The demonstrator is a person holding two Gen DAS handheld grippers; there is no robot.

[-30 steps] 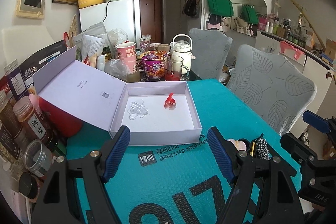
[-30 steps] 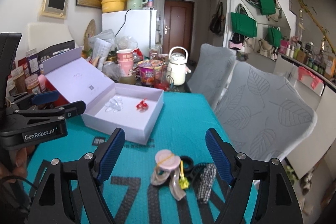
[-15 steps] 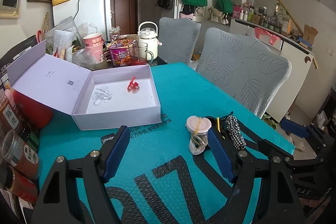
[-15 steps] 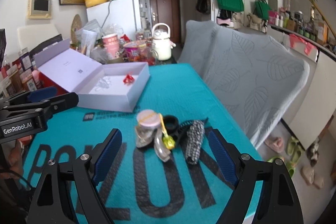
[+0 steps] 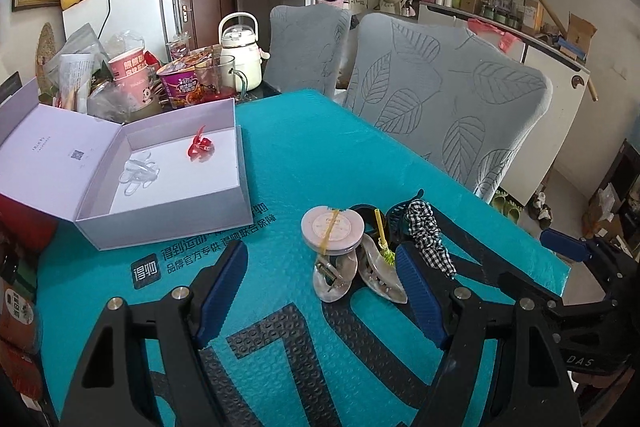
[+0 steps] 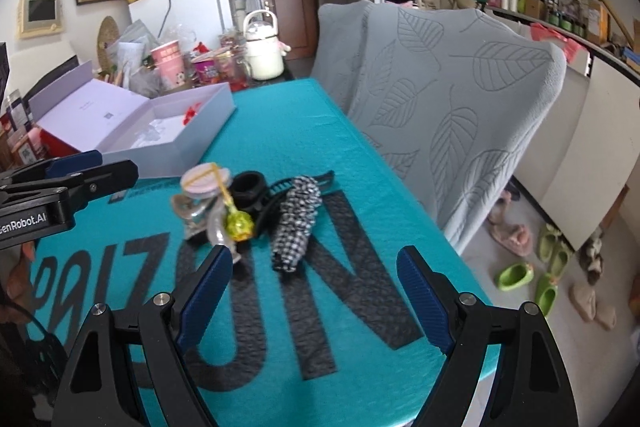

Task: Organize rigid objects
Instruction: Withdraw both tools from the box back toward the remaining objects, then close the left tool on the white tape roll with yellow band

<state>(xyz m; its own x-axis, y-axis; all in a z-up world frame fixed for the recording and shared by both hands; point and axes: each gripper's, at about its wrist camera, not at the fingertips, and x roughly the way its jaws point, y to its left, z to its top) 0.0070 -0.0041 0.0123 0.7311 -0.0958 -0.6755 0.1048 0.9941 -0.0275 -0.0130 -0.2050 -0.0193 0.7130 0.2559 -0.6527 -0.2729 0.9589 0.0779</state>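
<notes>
**Both grippers standing open over a heap of hair accessories**

Two hand-held grippers are hovering above a teal mat (image 5: 312, 155) that is covering the table. The left gripper (image 5: 320, 279) is standing with its blue pads apart and nothing pressed between them; a round pink compact (image 5: 332, 227) bound with a yellow band and two pearly hair clips (image 5: 360, 275) are lying on the mat just ahead of its fingertips, the right-hand pad sitting in front of the clips' edge. The right gripper (image 6: 312, 271) is gaping wide and empty, with a black-and-white checked hair clip (image 6: 298, 223) lying just beyond its tips. Beside that clip a yellow-green charm (image 6: 238, 223), a black ring-shaped piece (image 6: 248, 189) and a black claw clip (image 6: 280, 195) are crowding together in one touching pile near the mat's right edge.

Further back on the left, an open lavender gift box (image 5: 168, 211) is sitting with its lid tipped back; a red hair clip (image 5: 200, 147) and a clear hair clip (image 5: 138, 173) are resting apart on its white floor. Two grey leaf-patterned chair covers (image 5: 440, 99) are standing beside the table.
</notes>
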